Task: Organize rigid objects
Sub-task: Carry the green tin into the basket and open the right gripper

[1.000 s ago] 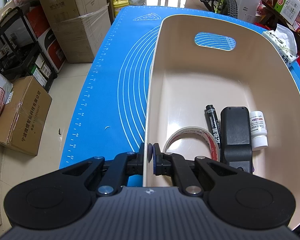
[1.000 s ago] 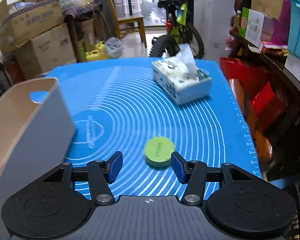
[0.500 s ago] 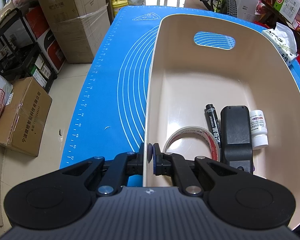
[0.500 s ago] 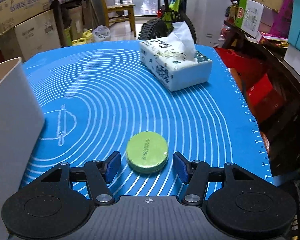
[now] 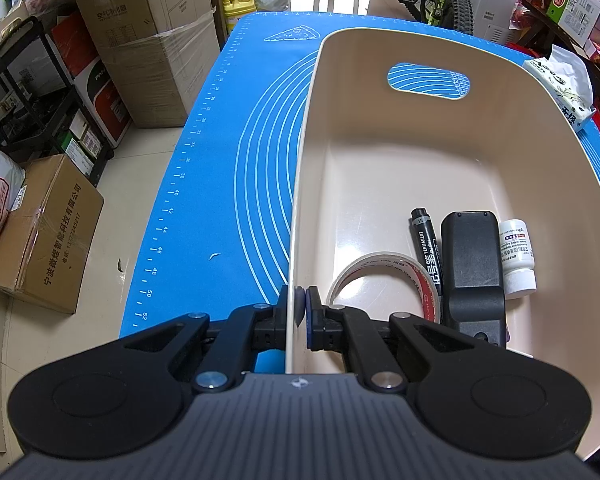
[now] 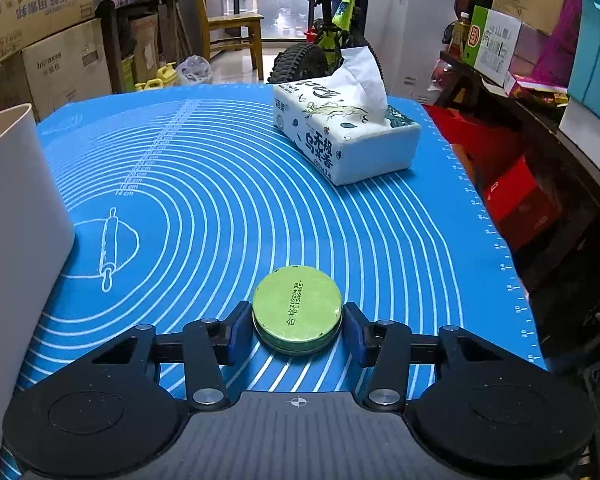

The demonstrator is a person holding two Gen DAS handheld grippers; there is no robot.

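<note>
Left gripper (image 5: 298,312): clamped on the near wall of the bin (image 5: 300,184) — one pad inside, one outside.
Bin: on the blue mat (image 5: 228,168); holds a tape roll (image 5: 380,280), marker (image 5: 428,252), black device (image 5: 474,264), white bottle (image 5: 516,256).
Right gripper (image 6: 298,326): jaws closing around the green tin (image 6: 298,308), pads at its sides.
Tin: flat on the mat, well apart from the tissue pack (image 6: 348,136).

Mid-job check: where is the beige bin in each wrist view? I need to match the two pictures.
Left wrist: the bin fills the centre and right; the left gripper is clamped on its near-left wall.
Right wrist: only the bin's outer wall shows, at the left edge.
Shared landmark: the tissue pack, at the upper right edge in the left view, upper centre-right in the right view.
</note>
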